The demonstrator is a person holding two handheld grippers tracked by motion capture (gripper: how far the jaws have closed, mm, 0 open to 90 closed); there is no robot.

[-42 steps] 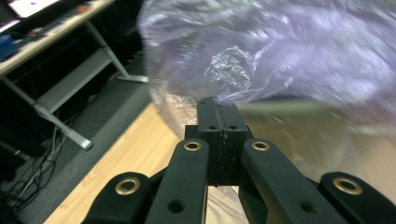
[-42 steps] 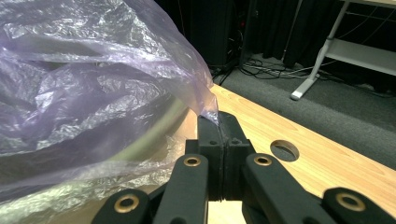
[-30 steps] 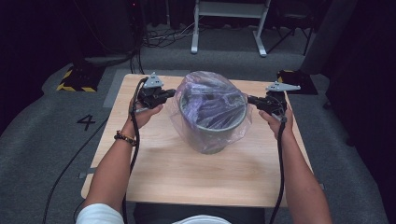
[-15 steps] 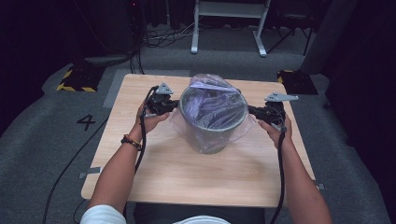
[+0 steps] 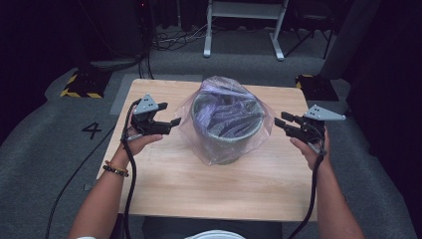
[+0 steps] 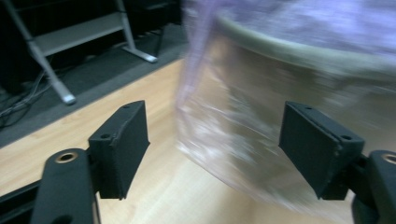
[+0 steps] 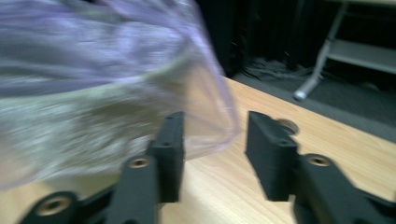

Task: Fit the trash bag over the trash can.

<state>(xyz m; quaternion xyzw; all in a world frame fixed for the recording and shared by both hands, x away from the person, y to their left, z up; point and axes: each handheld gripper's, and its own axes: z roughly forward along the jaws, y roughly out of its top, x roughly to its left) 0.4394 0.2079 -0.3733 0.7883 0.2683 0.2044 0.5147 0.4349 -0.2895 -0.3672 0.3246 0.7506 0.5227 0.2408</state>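
Both sets of fingers have just been opening and now stand apart with nothing between them, the left gripper point(image 5: 175, 121) just beside the bag's left side and the right gripper point(image 5: 279, 120) a bit off its right edge. The clear plastic bag point(image 5: 219, 94) is draped over the grey bucket point(image 5: 226, 137) mid-table point(image 5: 164, 194). I'd pull both hands straight outward, level, so no finger snags the loose film and drags it off the rim.
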